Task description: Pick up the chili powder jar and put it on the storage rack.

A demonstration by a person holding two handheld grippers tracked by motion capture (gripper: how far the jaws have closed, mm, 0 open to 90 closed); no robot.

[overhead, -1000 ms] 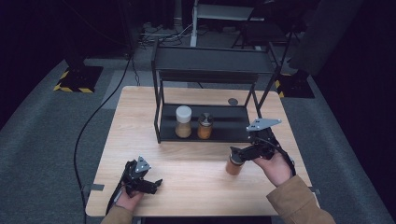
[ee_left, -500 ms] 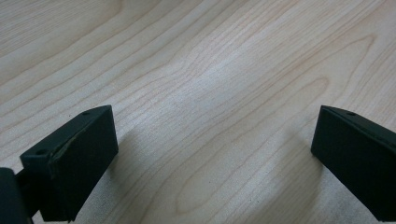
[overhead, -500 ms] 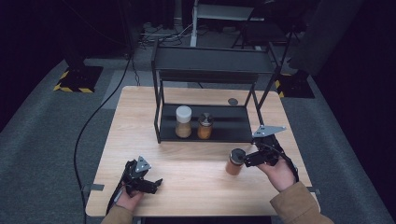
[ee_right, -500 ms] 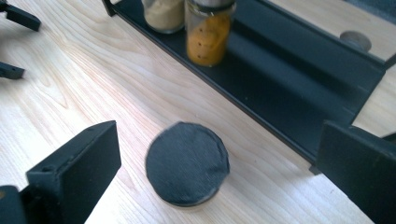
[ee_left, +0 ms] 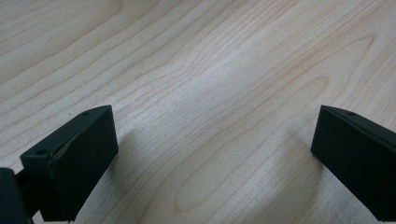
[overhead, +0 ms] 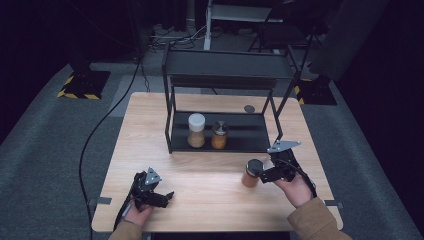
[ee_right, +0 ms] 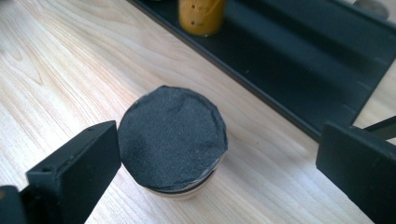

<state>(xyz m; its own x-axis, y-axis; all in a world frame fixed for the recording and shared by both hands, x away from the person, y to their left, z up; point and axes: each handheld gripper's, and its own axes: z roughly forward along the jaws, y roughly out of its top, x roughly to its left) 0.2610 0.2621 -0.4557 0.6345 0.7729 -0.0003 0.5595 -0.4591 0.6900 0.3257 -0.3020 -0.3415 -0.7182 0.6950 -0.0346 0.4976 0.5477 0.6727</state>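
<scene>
High view, three jars, two on rack [overhead: 222, 145], one dark-lidded jar [overhead: 252, 172] at right gripper [overhead: 267, 175], both grippers' fingers apart, left gripper [overhead: 167, 196]

The jar [overhead: 251, 173] at five o'clock on the pale, wavy-grained wooden table [overhead: 210, 192] has orange-brown contents and a matte black lid [ee_right: 172, 136]. On the black rack [overhead: 220, 90] at twelve o'clock stand a white-capped jar [overhead: 196, 130] and a dark-capped amber jar [overhead: 219, 135]. The carpet [overhead: 45, 150] is grey.

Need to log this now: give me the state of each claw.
Left claw: open, empty, over bare table.
Right claw: open around the black-lidded jar, not clamped.
</scene>
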